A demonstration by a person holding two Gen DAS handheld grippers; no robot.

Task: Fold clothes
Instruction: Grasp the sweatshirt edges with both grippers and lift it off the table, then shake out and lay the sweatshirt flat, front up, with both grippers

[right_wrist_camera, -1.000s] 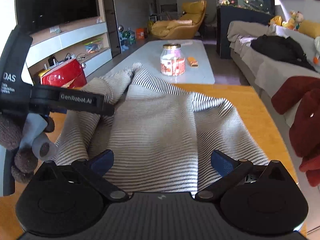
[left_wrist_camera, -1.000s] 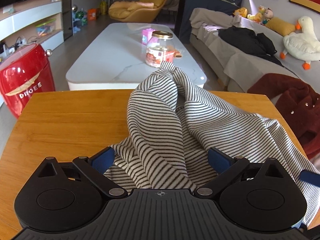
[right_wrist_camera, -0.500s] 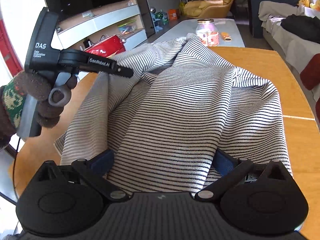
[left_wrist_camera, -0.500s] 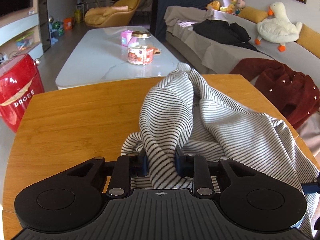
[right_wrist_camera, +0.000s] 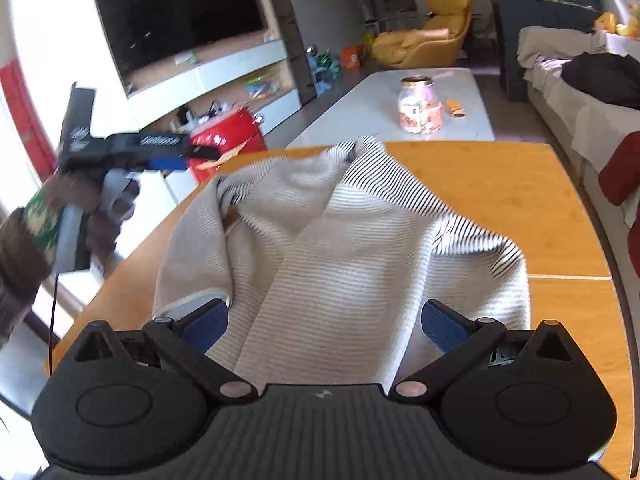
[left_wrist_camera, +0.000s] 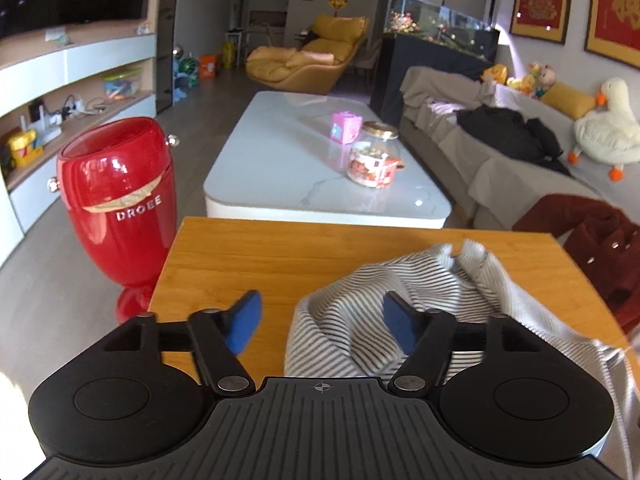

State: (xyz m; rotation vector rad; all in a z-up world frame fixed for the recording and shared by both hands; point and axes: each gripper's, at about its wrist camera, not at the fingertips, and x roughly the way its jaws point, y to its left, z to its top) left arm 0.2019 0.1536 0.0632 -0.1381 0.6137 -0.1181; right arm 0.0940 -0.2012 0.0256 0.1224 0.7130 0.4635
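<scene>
A black-and-white striped garment [right_wrist_camera: 344,248] lies crumpled on the wooden table [right_wrist_camera: 500,200]. In the left wrist view the striped garment [left_wrist_camera: 432,292] sits to the right, with one rolled fold reaching in between the pads. My left gripper [left_wrist_camera: 320,322] is opening and its blue pads stand clear of the cloth. A gloved hand [right_wrist_camera: 80,204] holds that left gripper [right_wrist_camera: 192,156] over the table's left edge. My right gripper [right_wrist_camera: 325,324] is open wide at the near hem, and the cloth runs between its fingers without being pinched.
A red bin [left_wrist_camera: 116,208] stands on the floor left of the table. Beyond it is a white coffee table [left_wrist_camera: 304,160] with a glass jar [left_wrist_camera: 372,158]. A sofa with a dark red coat [left_wrist_camera: 592,240] runs along the right side.
The left gripper was shut on a raised fold of the garment half a second ago. It has since let go, opened and swung left. The cloth has sunk flatter, and the right gripper stayed open.
</scene>
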